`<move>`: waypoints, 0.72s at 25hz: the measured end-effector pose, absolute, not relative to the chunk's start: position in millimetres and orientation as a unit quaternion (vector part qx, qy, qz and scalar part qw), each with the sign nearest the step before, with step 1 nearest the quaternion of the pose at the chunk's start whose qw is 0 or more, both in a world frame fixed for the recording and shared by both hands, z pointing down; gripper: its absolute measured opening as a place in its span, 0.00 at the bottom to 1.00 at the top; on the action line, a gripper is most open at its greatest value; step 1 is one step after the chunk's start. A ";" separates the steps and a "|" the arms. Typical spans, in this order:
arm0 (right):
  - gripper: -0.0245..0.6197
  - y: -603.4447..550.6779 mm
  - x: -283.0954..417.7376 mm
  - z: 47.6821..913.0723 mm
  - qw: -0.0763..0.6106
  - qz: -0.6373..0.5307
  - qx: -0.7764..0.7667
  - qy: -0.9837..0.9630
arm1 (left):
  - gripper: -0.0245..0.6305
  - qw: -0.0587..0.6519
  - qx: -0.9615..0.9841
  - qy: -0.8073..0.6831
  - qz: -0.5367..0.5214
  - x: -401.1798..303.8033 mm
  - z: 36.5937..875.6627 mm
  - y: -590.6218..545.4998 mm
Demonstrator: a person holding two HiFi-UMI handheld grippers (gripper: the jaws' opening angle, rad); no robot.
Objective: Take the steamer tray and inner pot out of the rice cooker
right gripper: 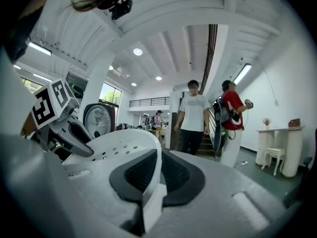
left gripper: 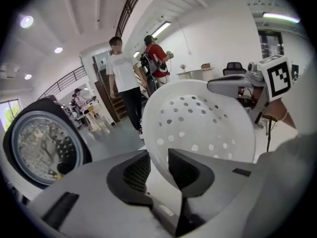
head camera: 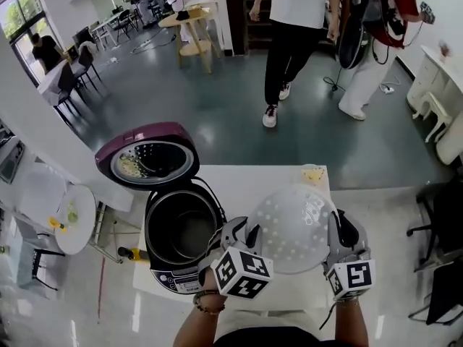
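Above table (head camera: pixel 246 179), left tool (head camera: pixel 242 231) and right tool (head camera: pixel 335 228) clamp steamer tray (head camera: pixel 293 223) rim, beside open rice cooker (head camera: pixel 181 233).

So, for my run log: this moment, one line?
white perforated plastic steamer tray: held over white table | left gripper: shut on rim | right gripper: shut on rim | dark inner pot: in open black rice cooker

Scene brightly and evenly lit. Daylight was admitted by windows (head camera: pixel 18 9) at upper left; ceiling lights (right gripper: pixel 137 51) were on. Soft reflections were noted on the glossy floor (head camera: pixel 217 114). The white steamer tray (head camera: pixel 293 226) was nearly washed out against the white counter (head camera: pixel 246 178). Edges were strongly bowed by fisheye; corners were blacked out in both gripper views.
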State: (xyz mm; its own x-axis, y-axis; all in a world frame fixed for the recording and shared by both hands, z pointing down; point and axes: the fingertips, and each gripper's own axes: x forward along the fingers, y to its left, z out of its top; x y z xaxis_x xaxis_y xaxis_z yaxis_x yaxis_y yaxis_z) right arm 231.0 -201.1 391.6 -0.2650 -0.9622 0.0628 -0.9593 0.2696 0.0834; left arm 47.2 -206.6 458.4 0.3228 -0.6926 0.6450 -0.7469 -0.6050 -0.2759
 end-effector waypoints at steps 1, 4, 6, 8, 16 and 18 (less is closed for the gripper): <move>0.08 -200.2 244.3 399.0 0.056 -0.002 0.607 -0.793 | 0.21 0.040 0.815 -0.434 0.381 60.4 464.8 -205.7; 0.08 -199.5 275.5 424.3 0.069 0.032 0.608 -0.791 | 0.21 0.050 0.817 -0.417 0.395 90.7 487.1 -205.4; 0.08 -199.3 291.2 445.8 0.078 0.057 0.604 -0.791 | 0.21 0.063 0.817 -0.408 0.403 105.2 505.3 -203.9; 0.08 -201.8 299.5 468.1 0.089 0.082 0.595 -0.795 | 0.21 0.086 0.815 -0.402 0.408 113.6 526.5 -201.6; 0.08 -222.4 291.5 573.1 0.147 0.195 0.526 -0.815 | 0.21 0.199 0.781 -0.417 0.420 110.1 616.4 -186.4; 0.08 -228.7 281.7 597.5 0.167 0.214 0.505 -0.819 | 0.21 0.230 0.769 -0.430 0.414 103.8 637.4 -179.9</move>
State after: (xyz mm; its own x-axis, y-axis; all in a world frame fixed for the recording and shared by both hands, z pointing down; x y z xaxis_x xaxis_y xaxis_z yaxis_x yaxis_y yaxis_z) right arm 281.7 -228.7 597.5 -0.4335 -0.7566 0.4895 -0.8993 0.3982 -0.1810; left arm 103.8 -179.9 637.4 0.2873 -0.4708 0.8341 -0.8511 -0.5251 -0.0032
